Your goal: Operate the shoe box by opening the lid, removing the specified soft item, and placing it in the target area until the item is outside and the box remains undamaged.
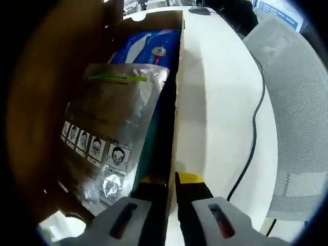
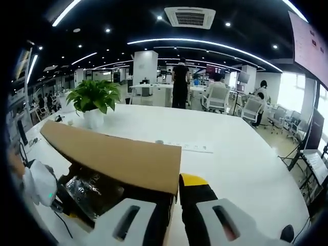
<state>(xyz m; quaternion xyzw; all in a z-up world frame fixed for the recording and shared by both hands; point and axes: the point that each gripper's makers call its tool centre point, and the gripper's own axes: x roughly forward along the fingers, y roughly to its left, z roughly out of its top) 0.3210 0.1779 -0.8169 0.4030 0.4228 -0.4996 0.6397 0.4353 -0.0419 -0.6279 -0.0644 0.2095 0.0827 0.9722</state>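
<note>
The white surface is seen spreading away ahead and to the right of the left hand-held gripper, bare but for a black cable trailing toward a mesh chair; this looks the likeliest open room for setting the item down. The shoe box lies ahead and to the left, its cardboard side wall running straight away from the jaws, which are clamped on that wall's near edge, one inside and one outside, presumably to steady the box. Inside, a silver foil pouch printed with mask pictograms rests on a blue soft packet, both near the held wall, so little clearance is left on that side. In the right gripper view, the right hand-held gripper is closed on the edge of the raised brown lid, seemingly to keep it open; the pouch glints beneath. A potted plant stands well beyond.
</note>
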